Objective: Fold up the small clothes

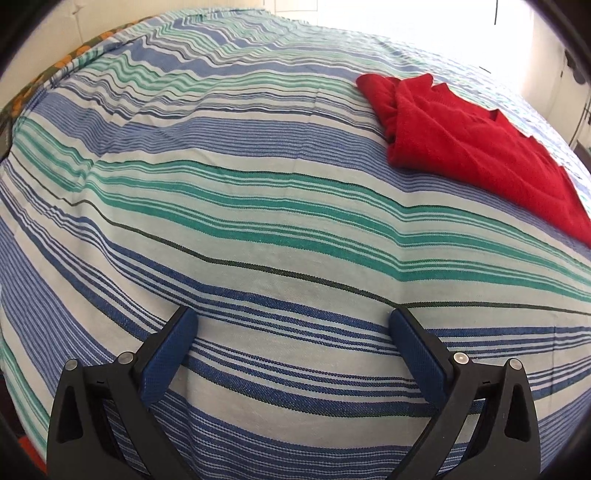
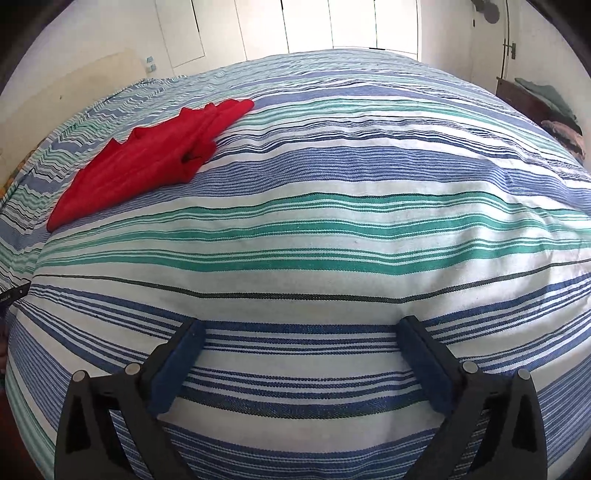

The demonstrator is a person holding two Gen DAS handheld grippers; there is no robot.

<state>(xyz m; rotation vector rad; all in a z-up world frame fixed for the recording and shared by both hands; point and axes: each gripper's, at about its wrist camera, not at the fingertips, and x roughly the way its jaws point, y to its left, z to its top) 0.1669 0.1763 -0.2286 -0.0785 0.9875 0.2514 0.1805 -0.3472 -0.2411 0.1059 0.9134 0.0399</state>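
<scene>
While both the left gripper and right gripper hang empty, fingers spread, the rumpled red knit garment lies on the far striped bedspread. Soft, light and floppy, it looks best pinched at a hem corner.

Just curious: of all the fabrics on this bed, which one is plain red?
The small folded garment alone is solid red; the bedspread beneath it has blue, green and white stripes.

striped bedsheet w/ white cupboard doors behind.
</scene>
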